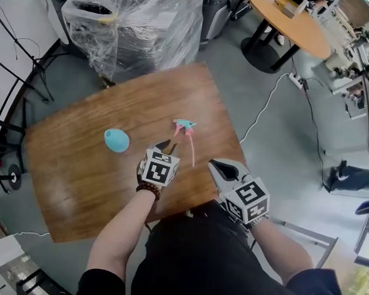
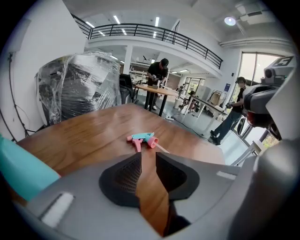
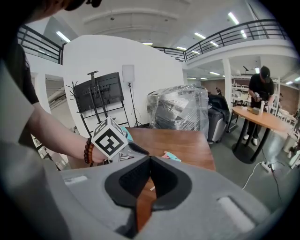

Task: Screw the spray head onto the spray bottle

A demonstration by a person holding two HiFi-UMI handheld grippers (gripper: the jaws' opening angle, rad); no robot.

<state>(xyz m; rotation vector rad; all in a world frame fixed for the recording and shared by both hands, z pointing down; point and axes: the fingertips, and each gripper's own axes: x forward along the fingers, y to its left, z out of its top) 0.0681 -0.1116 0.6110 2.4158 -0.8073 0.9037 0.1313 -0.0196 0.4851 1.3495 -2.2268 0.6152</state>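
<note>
A teal spray bottle (image 1: 116, 140) lies on its side on the brown wooden table (image 1: 77, 174). To its right lies the teal and pink spray head (image 1: 184, 126), its thin tube trailing toward me. My left gripper (image 1: 168, 146) hovers just short of the spray head, between it and the bottle. In the left gripper view the spray head (image 2: 142, 139) lies ahead of the left gripper (image 2: 148, 157), whose jaws stand slightly apart with nothing between them; the bottle (image 2: 18, 171) shows at the left edge. My right gripper (image 1: 214, 167) is shut and empty over the table's near right corner.
A plastic-wrapped stack (image 1: 133, 22) stands beyond the table's far edge. A round orange table (image 1: 292, 19) is at the back right, and a white cable (image 1: 261, 111) runs over the grey floor. A person's legs (image 1: 357, 179) are at the right.
</note>
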